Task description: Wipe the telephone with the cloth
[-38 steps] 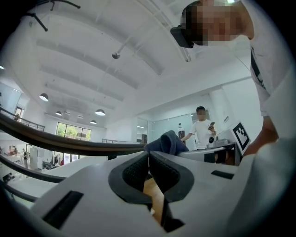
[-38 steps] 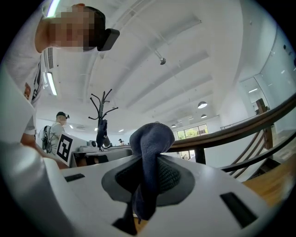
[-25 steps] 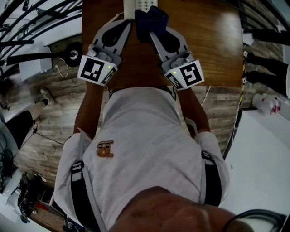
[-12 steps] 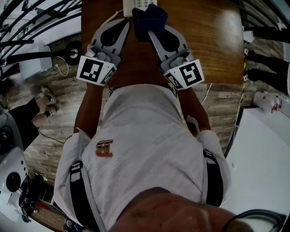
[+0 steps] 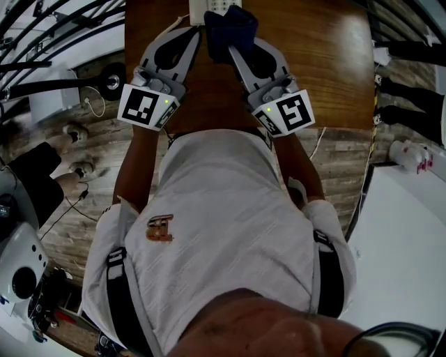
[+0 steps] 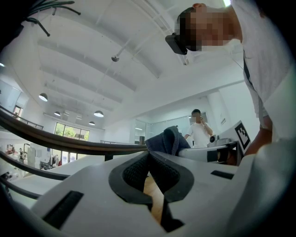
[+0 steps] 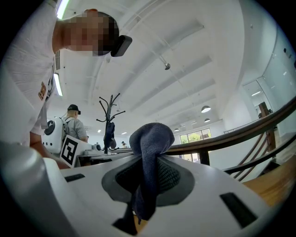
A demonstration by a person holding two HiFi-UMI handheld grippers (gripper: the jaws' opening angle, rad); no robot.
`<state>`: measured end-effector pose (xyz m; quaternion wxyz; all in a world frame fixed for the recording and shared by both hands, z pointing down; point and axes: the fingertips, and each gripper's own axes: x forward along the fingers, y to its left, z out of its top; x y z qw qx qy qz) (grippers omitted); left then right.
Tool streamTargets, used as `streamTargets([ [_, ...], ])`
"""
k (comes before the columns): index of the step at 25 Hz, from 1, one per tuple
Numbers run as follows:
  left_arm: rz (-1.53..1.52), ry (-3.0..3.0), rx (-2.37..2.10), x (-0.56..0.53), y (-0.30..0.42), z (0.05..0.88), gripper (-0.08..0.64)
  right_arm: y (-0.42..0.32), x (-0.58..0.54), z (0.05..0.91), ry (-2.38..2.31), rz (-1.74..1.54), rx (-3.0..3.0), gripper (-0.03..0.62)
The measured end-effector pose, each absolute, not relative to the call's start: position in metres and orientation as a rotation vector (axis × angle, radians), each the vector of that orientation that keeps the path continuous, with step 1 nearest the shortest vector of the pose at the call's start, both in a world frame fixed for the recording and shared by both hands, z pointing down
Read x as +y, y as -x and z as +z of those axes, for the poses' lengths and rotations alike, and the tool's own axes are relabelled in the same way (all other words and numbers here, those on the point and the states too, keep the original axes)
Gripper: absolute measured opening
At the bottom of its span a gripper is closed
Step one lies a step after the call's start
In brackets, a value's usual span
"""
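A dark blue cloth (image 5: pixel 231 33) is bunched at the tip of my right gripper (image 5: pixel 233 50), which is shut on it over the wooden table (image 5: pixel 313 63). In the right gripper view the cloth (image 7: pixel 149 152) sticks up from between the closed pads. The white telephone (image 5: pixel 216 7) shows only as a strip at the top edge of the head view, just beyond the cloth. My left gripper (image 5: pixel 195 38) lies beside the right one, shut with nothing between its pads (image 6: pixel 138 172). The cloth (image 6: pixel 167 140) also shows past its tip.
The table ends just in front of my body, with wood floor to both sides. A person's legs and shoes (image 5: pixel 73 150) are at the left, a white machine (image 5: pixel 21 268) at lower left, and a white surface (image 5: pixel 411 230) at the right.
Both grippers stay almost where they were. The person at the left has moved across the floor.
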<state>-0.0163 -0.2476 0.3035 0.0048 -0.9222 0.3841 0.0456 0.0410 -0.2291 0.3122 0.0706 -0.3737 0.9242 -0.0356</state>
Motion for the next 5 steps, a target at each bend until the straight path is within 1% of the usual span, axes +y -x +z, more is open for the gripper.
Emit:
streamTargets([
  [5, 0.14, 2.889, 1.203, -0.2439, 0.0236, 0.3037, 0.018, -0.0339, -0.2255, 0.313, 1.125, -0.115, 2.78, 0.078],
])
